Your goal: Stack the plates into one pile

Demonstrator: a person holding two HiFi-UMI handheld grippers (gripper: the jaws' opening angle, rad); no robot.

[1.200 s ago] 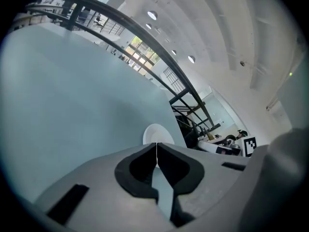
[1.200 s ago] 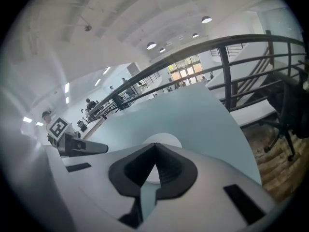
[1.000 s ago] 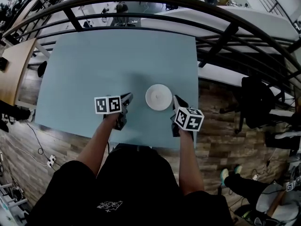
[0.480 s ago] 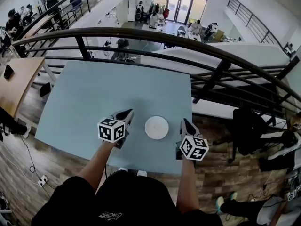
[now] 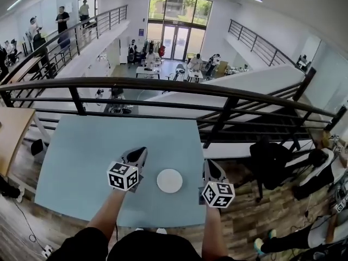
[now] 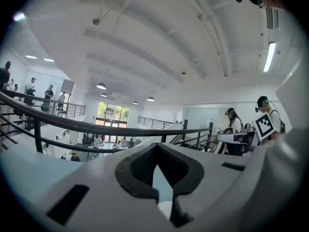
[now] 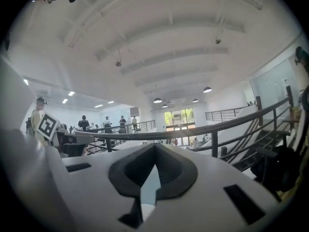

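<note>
One pile of white plates (image 5: 169,180) rests near the front edge of the pale blue table (image 5: 87,162). My left gripper (image 5: 138,153) hangs in the air to the pile's left, shut and holding nothing. To the pile's right, my right gripper (image 5: 210,165) is lifted off the table as well, shut and empty. Both point roughly level toward the railing. The left gripper view shows the left gripper (image 6: 155,149) with its jaws together against the hall, a sliver of table showing below them. The right gripper (image 7: 154,150) looks the same in its own view.
A black metal railing (image 5: 163,86) runs behind the table, with an open drop to the hall beyond. Wooden floor (image 5: 272,211) lies to the right, where a dark chair (image 5: 269,159) stands. A wooden desk (image 5: 8,129) is at the left.
Both grippers have risen off the table on either side of the plate pile and levelled out. The head view has tilted up, so more of the hall shows. The pile has not moved.
</note>
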